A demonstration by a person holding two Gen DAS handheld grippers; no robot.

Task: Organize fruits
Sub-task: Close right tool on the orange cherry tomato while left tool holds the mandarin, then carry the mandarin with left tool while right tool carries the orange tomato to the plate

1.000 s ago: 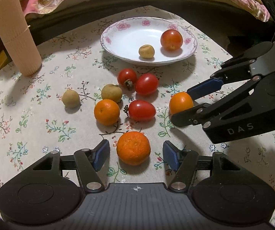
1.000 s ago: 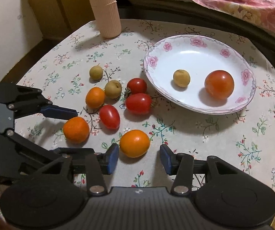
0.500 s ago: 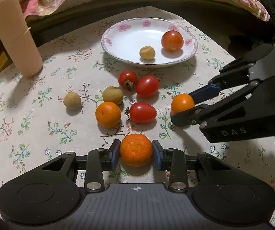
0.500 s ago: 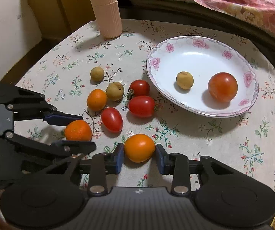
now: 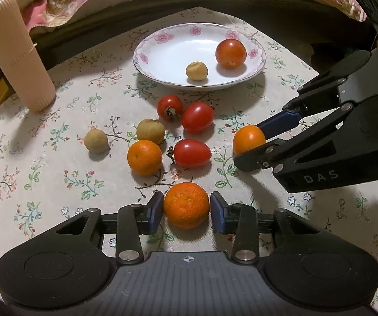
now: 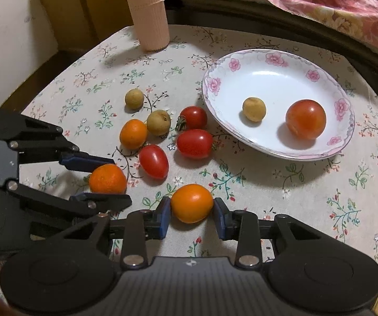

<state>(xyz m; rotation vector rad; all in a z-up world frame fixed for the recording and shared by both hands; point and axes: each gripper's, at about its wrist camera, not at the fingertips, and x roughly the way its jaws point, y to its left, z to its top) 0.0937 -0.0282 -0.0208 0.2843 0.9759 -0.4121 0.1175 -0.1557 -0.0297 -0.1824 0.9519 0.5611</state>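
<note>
Red tomatoes point(image 5: 197, 116), orange mandarins point(image 5: 186, 205), tan longans point(image 5: 96, 141); white plate point(image 5: 162, 52) rimmed with pink roses, cream tablecloth point(image 5: 44, 184) sprigged with flowers.

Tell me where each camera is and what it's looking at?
Left wrist: sits on the left gripper, looking forward over its tangerine toward the plate; the right gripper shows at right.
Right wrist: sits on the right gripper, looking over its smooth orange fruit; the left gripper shows at left.
Both share the plate, the fruits and the flowered cloth.
</note>
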